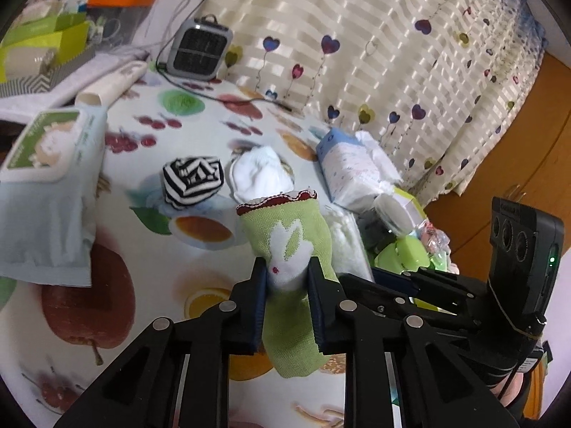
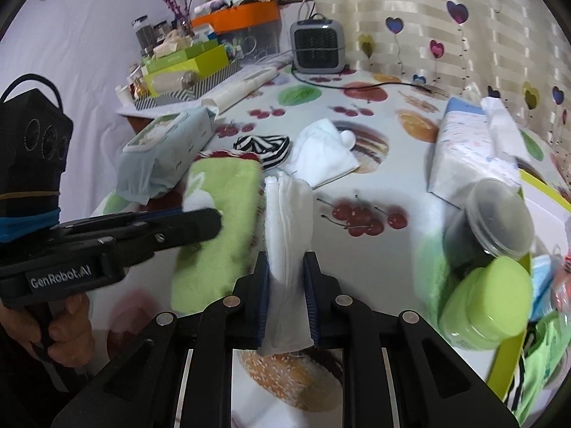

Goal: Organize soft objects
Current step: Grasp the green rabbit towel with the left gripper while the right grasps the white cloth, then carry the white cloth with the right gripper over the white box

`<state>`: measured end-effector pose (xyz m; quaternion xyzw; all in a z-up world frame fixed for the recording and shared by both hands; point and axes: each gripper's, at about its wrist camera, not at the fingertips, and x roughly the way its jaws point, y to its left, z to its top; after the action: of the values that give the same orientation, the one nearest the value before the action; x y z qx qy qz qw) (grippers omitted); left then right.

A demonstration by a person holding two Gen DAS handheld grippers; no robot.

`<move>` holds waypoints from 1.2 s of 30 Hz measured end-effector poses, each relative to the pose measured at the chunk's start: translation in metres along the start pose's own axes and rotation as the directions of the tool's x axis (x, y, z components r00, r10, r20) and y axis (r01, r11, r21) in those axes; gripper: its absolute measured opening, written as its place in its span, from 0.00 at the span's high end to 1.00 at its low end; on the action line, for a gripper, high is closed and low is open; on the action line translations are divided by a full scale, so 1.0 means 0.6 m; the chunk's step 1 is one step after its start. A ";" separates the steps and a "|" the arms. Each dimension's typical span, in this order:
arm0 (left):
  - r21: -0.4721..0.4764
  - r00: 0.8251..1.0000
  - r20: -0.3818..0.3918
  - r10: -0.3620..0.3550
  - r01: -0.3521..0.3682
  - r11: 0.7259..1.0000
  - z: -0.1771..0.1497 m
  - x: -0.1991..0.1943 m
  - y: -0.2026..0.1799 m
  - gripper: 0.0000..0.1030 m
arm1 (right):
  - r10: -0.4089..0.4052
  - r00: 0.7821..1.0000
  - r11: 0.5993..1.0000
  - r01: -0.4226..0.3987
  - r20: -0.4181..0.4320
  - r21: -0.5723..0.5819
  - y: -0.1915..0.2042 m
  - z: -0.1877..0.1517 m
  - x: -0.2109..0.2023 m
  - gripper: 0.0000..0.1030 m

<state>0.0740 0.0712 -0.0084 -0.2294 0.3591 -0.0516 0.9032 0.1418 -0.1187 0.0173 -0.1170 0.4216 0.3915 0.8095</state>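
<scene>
A green sock [image 1: 289, 228] with a white rabbit and a red cuff is lifted over the fruit-print tablecloth [image 1: 150, 278], my left gripper [image 1: 287, 278] shut on its middle. In the right wrist view, my right gripper [image 2: 285, 271] is shut on a white sock [image 2: 289, 214] that hangs just right of the green sock [image 2: 221, 221]. My left gripper [image 2: 210, 223], held by a hand [image 2: 60, 328], reaches in from the left. A rolled black-and-white striped sock [image 1: 192, 180] and a white sock bundle [image 1: 258, 173] lie side by side on the cloth beyond.
A wipes pack [image 1: 50, 178] lies at the left and a tissue pack [image 1: 353, 167] at the right. A small grey heater [image 1: 200, 48] with a cable stands at the back by the curtain. Jars, including a green-lidded one [image 2: 485, 306], crowd the right edge. Cluttered boxes [image 2: 185, 71] fill the back left.
</scene>
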 end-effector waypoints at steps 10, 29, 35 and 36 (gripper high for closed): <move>0.059 0.998 0.060 0.017 -0.020 0.998 0.003 -0.042 -0.029 0.81 | -0.012 0.994 0.999 0.008 0.110 0.037 0.002 -0.001 -0.069 0.81; 0.163 0.995 0.099 0.015 -0.031 0.986 0.002 -0.061 -0.103 0.80 | -0.077 0.975 0.996 0.067 0.211 0.051 -0.003 -0.021 -0.146 0.81; 0.185 0.996 0.093 0.007 -0.025 0.982 0.004 -0.053 -0.120 0.80 | -0.092 0.970 0.994 0.078 0.225 0.071 -0.019 -0.028 -0.160 0.81; 0.188 0.996 0.092 0.006 -0.023 0.982 0.004 -0.052 -0.122 0.80 | -0.094 0.970 0.994 0.079 0.226 0.073 -0.021 -0.028 -0.162 0.81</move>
<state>0.0580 0.0149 0.0457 -0.1422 0.3127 -0.0683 0.9367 0.1084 -0.1877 0.0804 -0.0634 0.3322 0.3530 0.8724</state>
